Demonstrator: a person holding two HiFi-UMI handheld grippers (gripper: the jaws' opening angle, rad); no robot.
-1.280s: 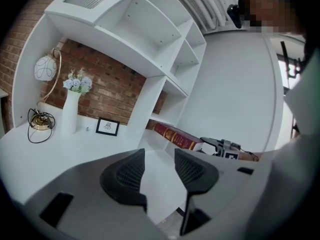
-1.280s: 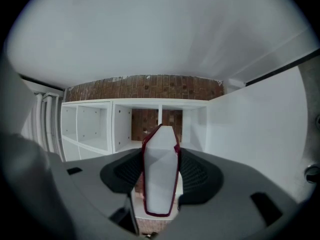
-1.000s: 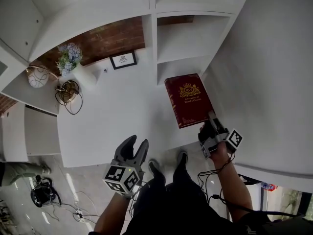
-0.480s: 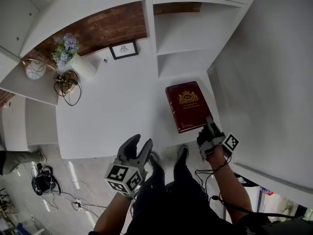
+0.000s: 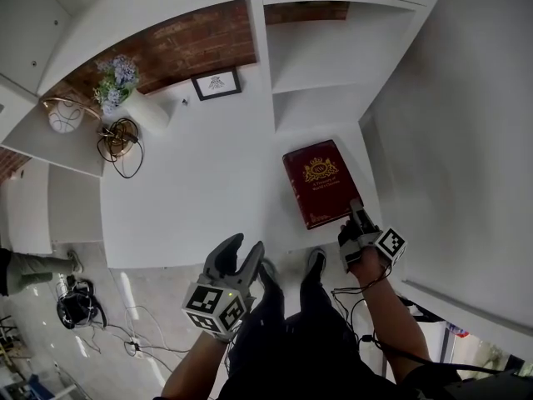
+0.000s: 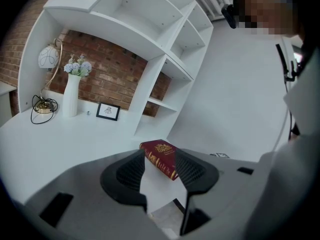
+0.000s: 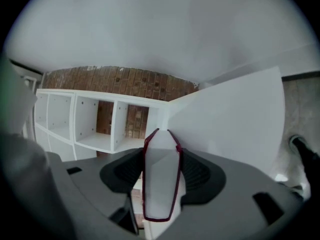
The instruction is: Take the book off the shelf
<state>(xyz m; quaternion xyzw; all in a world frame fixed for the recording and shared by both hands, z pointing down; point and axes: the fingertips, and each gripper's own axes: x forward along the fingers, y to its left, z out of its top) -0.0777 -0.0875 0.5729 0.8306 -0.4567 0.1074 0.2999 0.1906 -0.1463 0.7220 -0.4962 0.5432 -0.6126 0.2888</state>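
While the book (image 5: 319, 180) lies flat with its gilt-stamped dark red cover facing up, over the right front part of the white table (image 5: 191, 198), the right hand-held gripper (image 5: 356, 221) is clamped on its near end. The right gripper view shows the pale page block standing between the two ribbed pads (image 7: 125, 171), with a thin red line of cover down each side and the jaws pressed against both. Whether the book's underside touches the table cannot be told. It sits clear of the white shelf unit (image 5: 321, 65), whose open compartments stand just behind it against a brick wall (image 5: 191, 44). The left hand-held gripper (image 5: 247, 247) hangs at the table's front edge, well to the left of the book, its jaws apart with nothing between them; in the left gripper view the book appears beyond the gap, not inside it. Across the table's far left side stand a white vase (image 5: 150, 111) of pale flowers (image 5: 117, 80), a small framed picture (image 5: 216, 83) leaning on the wall, a globe lamp (image 5: 62, 117) and a coil of black cable (image 5: 121, 140).
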